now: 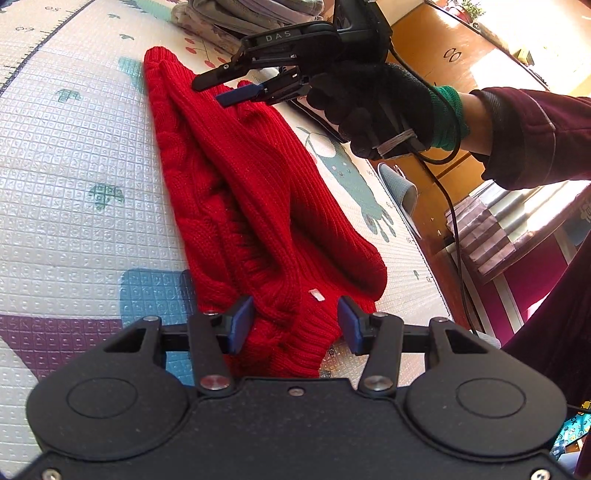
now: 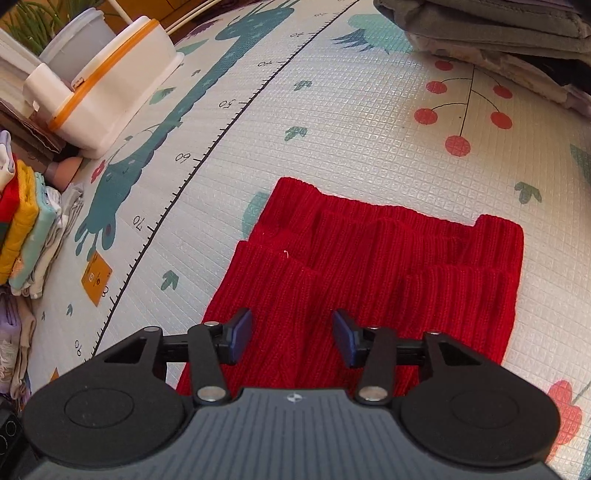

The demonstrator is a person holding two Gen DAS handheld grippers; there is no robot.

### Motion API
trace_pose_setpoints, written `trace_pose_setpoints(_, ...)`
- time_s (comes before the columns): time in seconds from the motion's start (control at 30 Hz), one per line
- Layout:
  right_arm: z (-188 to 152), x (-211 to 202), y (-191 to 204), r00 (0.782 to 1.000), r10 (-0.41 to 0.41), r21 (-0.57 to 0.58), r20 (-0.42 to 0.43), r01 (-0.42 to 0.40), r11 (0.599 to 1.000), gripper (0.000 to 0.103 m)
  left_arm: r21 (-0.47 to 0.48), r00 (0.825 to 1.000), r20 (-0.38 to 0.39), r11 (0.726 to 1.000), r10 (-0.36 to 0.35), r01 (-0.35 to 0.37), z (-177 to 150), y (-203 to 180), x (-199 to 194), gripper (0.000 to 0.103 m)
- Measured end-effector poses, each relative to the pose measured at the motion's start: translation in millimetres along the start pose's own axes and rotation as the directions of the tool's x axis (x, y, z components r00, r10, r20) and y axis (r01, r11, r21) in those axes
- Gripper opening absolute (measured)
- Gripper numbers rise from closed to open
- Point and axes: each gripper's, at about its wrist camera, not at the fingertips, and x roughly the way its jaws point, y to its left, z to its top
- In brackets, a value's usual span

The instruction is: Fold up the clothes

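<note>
A red knit sweater (image 1: pixel 236 177) lies folded lengthwise on the patterned play mat (image 1: pixel 74 155), sleeves laid over its body. My left gripper (image 1: pixel 295 325) is open, its blue pads either side of the ribbed collar end with the white label. My right gripper (image 2: pixel 291 334) is open and empty, hovering over the sweater's other end (image 2: pixel 388 266), near the ribbed hem and cuffs. It also shows in the left wrist view (image 1: pixel 229 90), held in a black gloved hand above the far end of the sweater.
A pile of folded grey and pale clothes (image 2: pixel 498 33) sits at the mat's far edge. A stack of folded colourful clothes (image 2: pixel 26 229) and white and orange plastic boxes (image 2: pixel 110 81) stand on the left. A slipper (image 1: pixel 399 184) lies off the mat's right edge.
</note>
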Motion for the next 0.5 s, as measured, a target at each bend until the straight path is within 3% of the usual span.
trace_pose_setpoints(0.13,-2.5,0.7,-17.6,0.995,0.103,0.100,0.003,-0.103,0.990,0.041,-0.014,1.000,0.001,1.000,-0.007,0.007,0.0,2.6,1.2,0.048)
trace_pose_setpoints(0.17,-4.8,0.5,-20.1,0.992,0.129,0.116,0.006,-0.128,0.985,0.031,-0.021,1.000,0.002,1.000,-0.010,0.010,0.0,3.5,1.3,0.048)
trace_pose_setpoints(0.27,-10.2,-2.8,-26.8,0.983,0.178,0.155,0.034,-0.181,0.971,0.016,-0.049,1.000,0.006,0.999,-0.023,0.023,-0.1,8.3,0.6,0.049)
trace_pose_setpoints(0.5,-3.0,-27.5,-24.6,0.965,0.214,0.136,0.149,-0.234,0.963,0.012,-0.099,0.999,0.017,0.994,-0.048,0.049,-0.9,19.4,-2.2,0.050)
